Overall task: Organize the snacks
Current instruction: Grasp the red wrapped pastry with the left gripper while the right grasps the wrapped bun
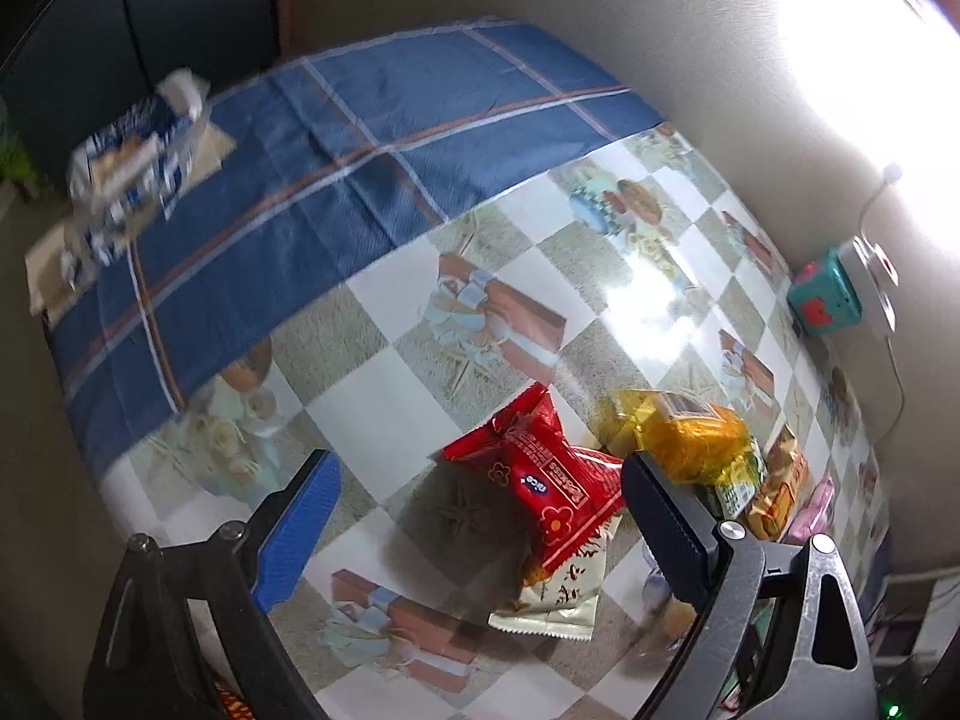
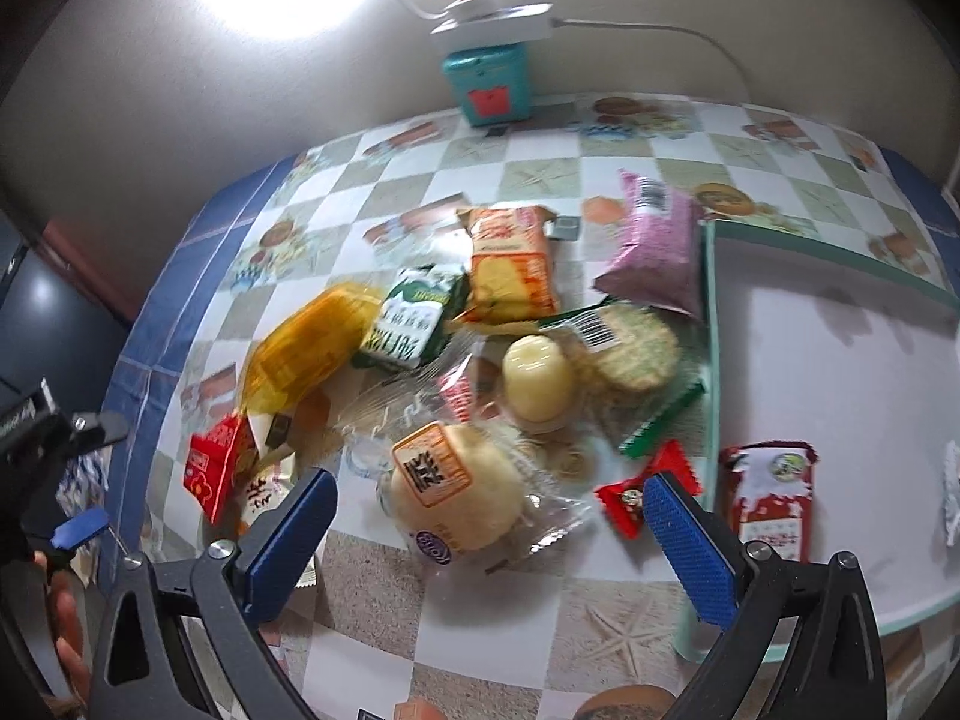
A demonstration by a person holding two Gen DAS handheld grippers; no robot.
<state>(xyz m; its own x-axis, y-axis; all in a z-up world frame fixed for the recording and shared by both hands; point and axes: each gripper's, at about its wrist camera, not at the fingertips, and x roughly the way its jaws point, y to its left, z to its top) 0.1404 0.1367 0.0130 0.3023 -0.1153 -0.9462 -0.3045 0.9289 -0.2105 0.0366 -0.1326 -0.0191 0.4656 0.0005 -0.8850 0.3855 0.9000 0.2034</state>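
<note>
- The left tool (image 1: 480,516) stands wide and holds nothing; the red foil snack packet with a flower print (image 1: 540,480) lies between its fingers, low in the middle of the left wrist view, not touched.
- The right tool (image 2: 492,516) is also wide and empty, above a round pale bun in clear wrapping with an orange label (image 2: 456,492), at the lower middle of the right wrist view.
- The snacks lie in one loose heap on the desk with a glossy checked cover (image 2: 540,180). The red packet rests on a cream packet with dark writing (image 1: 558,594), so a grip there may, I think, catch both or drag the lower one.
- The clear wrapping is slippery and loose; the tool may pinch only film, and the bun could slide out or be squashed.
- A pale tray with a green rim (image 2: 840,360) is at the right of the right wrist view, with a red and white packet (image 2: 768,498) already in it. A small red candy (image 2: 630,492) lies just beside its rim and could be knocked.
- The yellow crinkly packet (image 1: 696,438) crowds the left tool's right finger.
- The two tools work close together and may collide.
- A teal box (image 2: 489,81) and a white cable (image 2: 660,30) stand at the upper edge, well apart.
</note>
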